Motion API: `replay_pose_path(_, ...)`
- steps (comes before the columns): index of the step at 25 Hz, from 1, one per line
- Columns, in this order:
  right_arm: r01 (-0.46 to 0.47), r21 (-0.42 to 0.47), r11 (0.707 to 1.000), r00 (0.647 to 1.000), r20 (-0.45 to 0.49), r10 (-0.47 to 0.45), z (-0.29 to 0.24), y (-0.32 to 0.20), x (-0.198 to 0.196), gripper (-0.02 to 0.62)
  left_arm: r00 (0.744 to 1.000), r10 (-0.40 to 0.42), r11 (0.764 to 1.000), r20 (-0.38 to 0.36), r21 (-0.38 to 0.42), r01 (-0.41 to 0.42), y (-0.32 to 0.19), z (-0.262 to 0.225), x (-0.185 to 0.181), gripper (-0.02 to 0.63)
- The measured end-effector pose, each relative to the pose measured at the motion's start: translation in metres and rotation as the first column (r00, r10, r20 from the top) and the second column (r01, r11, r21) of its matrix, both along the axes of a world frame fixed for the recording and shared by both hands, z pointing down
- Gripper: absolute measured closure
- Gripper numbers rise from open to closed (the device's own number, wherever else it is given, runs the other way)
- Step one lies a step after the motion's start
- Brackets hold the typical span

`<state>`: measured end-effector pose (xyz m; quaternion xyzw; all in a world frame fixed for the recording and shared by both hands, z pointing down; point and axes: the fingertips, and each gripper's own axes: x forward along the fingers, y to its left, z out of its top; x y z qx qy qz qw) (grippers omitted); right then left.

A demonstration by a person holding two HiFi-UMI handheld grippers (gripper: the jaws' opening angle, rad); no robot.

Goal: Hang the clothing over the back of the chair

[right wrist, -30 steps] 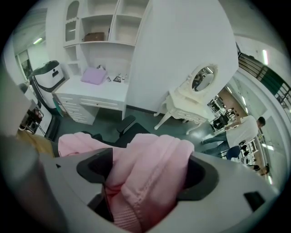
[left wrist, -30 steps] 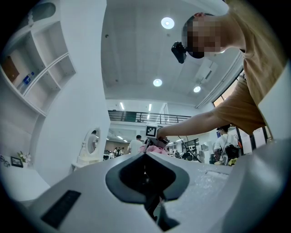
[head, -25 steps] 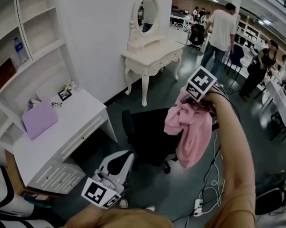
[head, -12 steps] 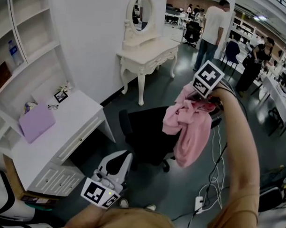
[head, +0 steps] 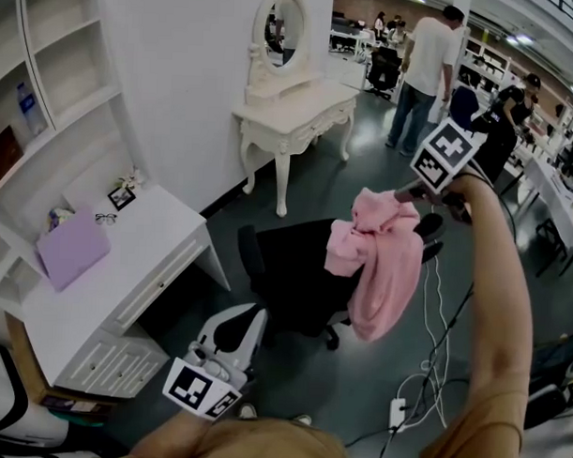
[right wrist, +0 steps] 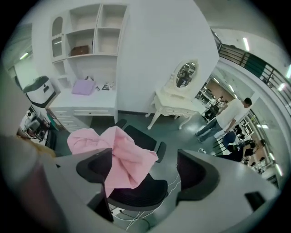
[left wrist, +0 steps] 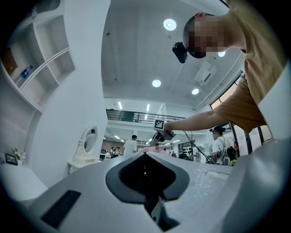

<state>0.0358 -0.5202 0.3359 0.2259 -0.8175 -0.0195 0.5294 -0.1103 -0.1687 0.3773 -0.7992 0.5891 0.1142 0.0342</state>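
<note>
Found the pink clothing (head: 377, 259) draped across the top edge of the black chair (head: 285, 270), folds hanging down past the edge of the seat. Held the right gripper (right wrist: 145, 168) just above the cloth, jaws spread wide with nothing clamped between them, the fabric lying beyond one jaw. Held the left gripper (left wrist: 148, 179) low and well apart from the chair, jaws pressed together on nothing.

The clothing (head: 384, 260) at centre right was plain pink, over a black chair (head: 285, 270). The marker cube (head: 447, 152) at upper right and a second cube (head: 195, 389) at the bottom carried black-and-white squares. The desk (head: 154, 252) at left was white, with a lilac folder (head: 75, 244) on it.
</note>
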Motion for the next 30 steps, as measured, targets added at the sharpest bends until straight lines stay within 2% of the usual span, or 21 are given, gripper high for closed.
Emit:
replay_pose_path(4, -0.002, 0.025, 1.0, 1.0, 0.022, 0.001, 0.014, -0.002, -0.002, 0.147, 1.0, 0.003, 1.0, 0.003, -0.001, -0.003, -0.002, 0.001, 0.0, 0.601)
replay_pose_path(8, 0.002, 0.057, 0.998, 0.995, 0.098, -0.008, 0.025, 0.005, -0.009, 0.183, 1.0, 0.014, 1.0, 0.004, 0.003, -0.014, -0.005, 0.0, 0.004, 0.601)
replay_pose_path(13, -0.035, 0.17, 0.985, 0.973, 0.231, -0.006, 0.017, 0.014, -0.008, 0.358, 0.999, 0.037, 0.999, 0.003, 0.005, -0.037, -0.008, 0.0, 0.011, 0.601)
replay_pose_path(17, -0.128, 0.241, 0.962, 0.918, 0.395, 0.024, -0.01, 0.024, 0.004, 0.482, 0.998, 0.064, 0.998, 0.001, 0.004, -0.064, -0.01, -0.001, 0.019, 0.601)
replay_pose_path(20, -0.195, 0.29, 0.937, 0.889, 0.457, 0.044, -0.022, 0.03, 0.019, 0.586, 0.997, 0.082, 0.997, 0.004, 0.009, -0.082, -0.01, -0.003, 0.027, 0.601)
replay_pose_path(25, -0.263, 0.284, 0.922, 0.822, 0.567, 0.06, -0.021, 0.053, 0.044, 0.591, 0.995, 0.091, 0.995, 0.034, 0.035, -0.092, -0.01, -0.013, 0.028, 0.601)
replay_pose_path(30, -0.36, 0.28, 0.89, 0.734, 0.674, 0.084, -0.018, 0.081, 0.084, 0.592, 0.995, 0.052, 0.996, 0.08, 0.069, -0.057, -0.007, -0.03, 0.004, 0.601)
